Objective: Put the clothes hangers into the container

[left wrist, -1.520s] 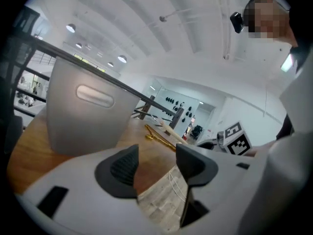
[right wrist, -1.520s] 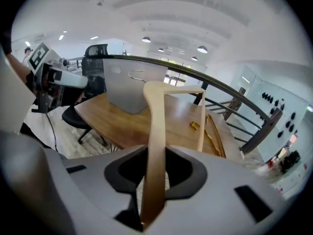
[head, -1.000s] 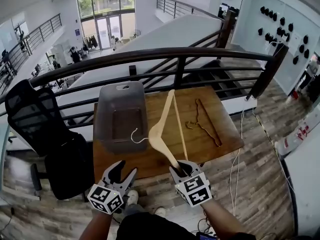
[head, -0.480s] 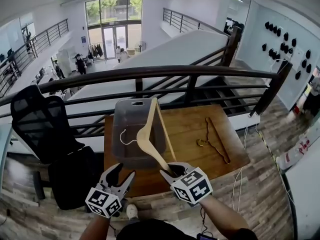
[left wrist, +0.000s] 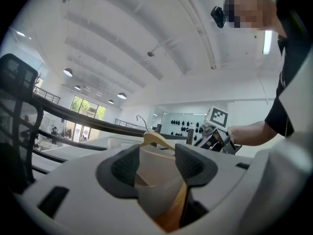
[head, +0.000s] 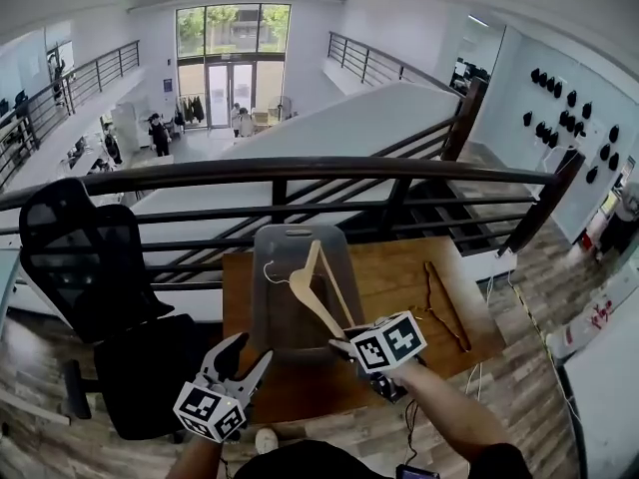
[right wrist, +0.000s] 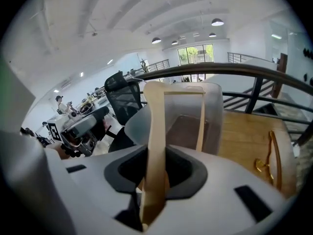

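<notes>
Nearest the person, the left gripper (head: 252, 353) hangs off the table's near edge with its jaws spread and nothing between them. Its own view looks through the gap at the bin and the hanger beyond.

Just to its right, the right gripper (right wrist: 156, 174) pinches the hanger (head: 318, 289) by the end of one wooden arm, jaws pressed on the wood. The rest of the hanger reaches forward and up from that pinch, over the open bin (head: 265, 307). Its wire hook (head: 272, 270) sits toward the bin's far left. From the head view I cannot tell whether the hook is inside the rim or over it.

That end grip is the main risk. The pinch is far from the hanger's middle, so the wood could pivot in the jaws and swing down early. If the jaws let go while it lies across the opening, the hanger could bridge the rim and rest on top, or tip out onto the table (head: 399, 277). The hook could also snag the bin's wall and drag the light bin. Tilting the free end down into the bin before letting go looks like the safer course.

Farther right, a second hanger (head: 446, 305) lies flat on the table, well apart from the bin and not yet put away. Behind the table runs the railing (head: 300, 173).
</notes>
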The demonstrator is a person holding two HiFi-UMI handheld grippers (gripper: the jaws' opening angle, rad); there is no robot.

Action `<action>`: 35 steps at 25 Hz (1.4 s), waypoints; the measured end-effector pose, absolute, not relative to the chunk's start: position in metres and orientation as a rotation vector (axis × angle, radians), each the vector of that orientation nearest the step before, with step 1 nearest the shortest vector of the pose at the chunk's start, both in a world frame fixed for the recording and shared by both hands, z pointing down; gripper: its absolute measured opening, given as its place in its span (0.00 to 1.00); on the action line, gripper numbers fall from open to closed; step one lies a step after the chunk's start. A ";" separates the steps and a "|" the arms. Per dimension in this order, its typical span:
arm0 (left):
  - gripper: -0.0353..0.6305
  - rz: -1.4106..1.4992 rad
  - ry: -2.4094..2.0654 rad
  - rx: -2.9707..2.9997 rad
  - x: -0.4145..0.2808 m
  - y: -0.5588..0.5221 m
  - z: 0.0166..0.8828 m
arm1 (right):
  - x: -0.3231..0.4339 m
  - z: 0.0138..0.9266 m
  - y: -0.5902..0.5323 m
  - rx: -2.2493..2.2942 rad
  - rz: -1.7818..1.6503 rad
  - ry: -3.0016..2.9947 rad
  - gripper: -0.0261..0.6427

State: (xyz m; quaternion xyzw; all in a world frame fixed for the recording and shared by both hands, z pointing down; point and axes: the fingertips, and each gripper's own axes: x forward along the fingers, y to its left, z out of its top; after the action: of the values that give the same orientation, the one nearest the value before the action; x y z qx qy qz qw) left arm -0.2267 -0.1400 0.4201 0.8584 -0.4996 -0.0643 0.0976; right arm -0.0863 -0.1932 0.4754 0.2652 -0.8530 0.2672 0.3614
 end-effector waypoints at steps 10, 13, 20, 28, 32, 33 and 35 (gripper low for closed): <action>0.41 -0.268 -1.414 2.547 -0.259 -0.174 0.422 | -0.107 0.509 -0.244 0.685 0.889 -1.982 0.17; 0.41 -0.271 -1.394 2.546 -0.272 -0.178 0.421 | -0.119 0.515 -0.255 0.701 0.882 -1.941 0.17; 0.41 -0.213 -1.384 2.555 -0.294 -0.187 0.432 | -0.144 0.534 -0.276 0.705 0.786 -1.906 0.16; 0.41 -0.167 -1.382 2.542 -0.304 -0.188 0.439 | -0.150 0.551 -0.264 0.629 0.669 -1.862 0.16; 0.40 -0.163 -1.356 2.535 -0.298 -0.188 0.442 | -0.138 0.550 -0.267 0.660 0.581 -1.821 0.15; 0.40 -0.163 -1.347 2.537 -0.296 -0.188 0.442 | -0.133 0.550 -0.267 0.676 0.553 -1.808 0.15; 0.40 -0.167 -1.328 2.544 -0.292 -0.188 0.444 | -0.126 0.550 -0.267 0.706 0.497 -1.777 0.15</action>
State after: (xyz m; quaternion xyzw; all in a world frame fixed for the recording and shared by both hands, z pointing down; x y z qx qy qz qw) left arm -0.2919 -0.1880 0.4439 0.8771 -0.4579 -0.0575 0.1331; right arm -0.1257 -0.2671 0.5500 0.2984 -0.7510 0.2101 0.5503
